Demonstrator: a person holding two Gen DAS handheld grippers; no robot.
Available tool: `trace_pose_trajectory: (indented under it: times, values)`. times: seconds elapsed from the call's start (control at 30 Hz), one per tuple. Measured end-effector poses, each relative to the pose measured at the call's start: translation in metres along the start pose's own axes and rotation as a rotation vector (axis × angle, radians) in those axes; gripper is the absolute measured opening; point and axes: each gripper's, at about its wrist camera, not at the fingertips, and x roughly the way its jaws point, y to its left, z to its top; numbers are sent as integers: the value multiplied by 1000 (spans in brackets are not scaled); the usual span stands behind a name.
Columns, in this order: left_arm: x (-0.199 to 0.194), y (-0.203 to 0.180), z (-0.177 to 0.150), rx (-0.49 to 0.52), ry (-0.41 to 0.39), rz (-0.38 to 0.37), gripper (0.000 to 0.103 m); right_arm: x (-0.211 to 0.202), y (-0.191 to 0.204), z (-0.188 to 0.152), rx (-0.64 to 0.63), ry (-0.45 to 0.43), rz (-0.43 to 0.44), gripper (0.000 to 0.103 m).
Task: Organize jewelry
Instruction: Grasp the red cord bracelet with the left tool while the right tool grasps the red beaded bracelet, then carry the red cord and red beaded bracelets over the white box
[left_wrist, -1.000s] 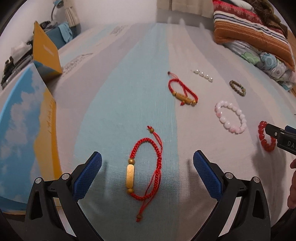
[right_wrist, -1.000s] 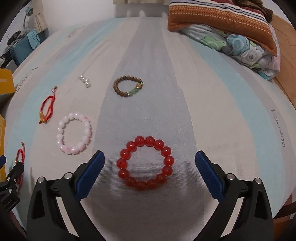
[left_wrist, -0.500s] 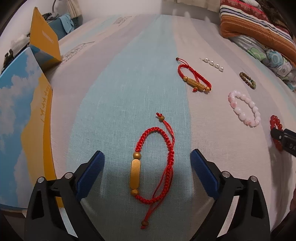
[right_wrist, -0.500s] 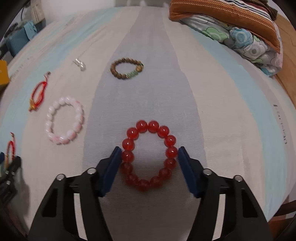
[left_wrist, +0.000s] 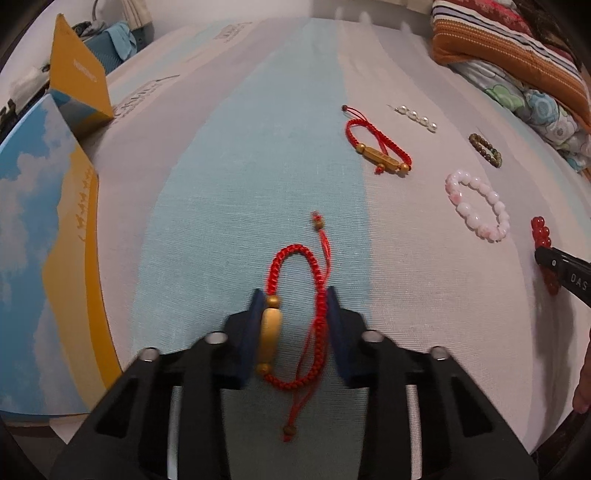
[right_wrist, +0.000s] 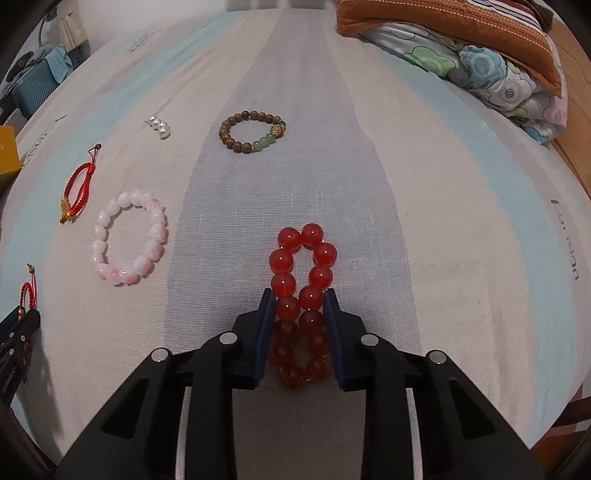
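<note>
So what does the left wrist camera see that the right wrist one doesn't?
Only the left wrist view shows the sky-printed box and the left gripper, just closed on the red cord bracelet. Only the right shows the right gripper, just closed on the red bead bracelet, squeezed narrow. Both show the pink bead bracelet, pearls, brown bead bracelet and second cord bracelet.

Home bedroom: striped bedsheet (right_wrist: 424, 184) on bed, folded floral quilt (right_wrist: 491, 74), striped blanket (left_wrist: 509, 48) stacked above.
</note>
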Motion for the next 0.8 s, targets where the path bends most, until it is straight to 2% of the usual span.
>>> trace_pose_trajectory:
  times: [0.03,0.07,0.3,0.4,0.6,0.8]
  values:
    - [-1,2,1,-8,-1,-6,14,0,0,0,4,0,1,25]
    - [-2,4,1,-20,-2,-17,13,-1,0,0,6,-1,1,25]
    - [-10,8,6,-52,-14,-63,12,-6,-1,-4,22,-19,-4,24]
    - [-15,7,7,-47,-22,-71,12,-13,1,-4,14,-50,-7,13]
    - [-21,6,8,-47,-34,-74,12,-13,0,-4,31,-32,2,13]
    - [-27,5,9,-45,-46,-73,12,-24,-6,0,68,-74,13,13]
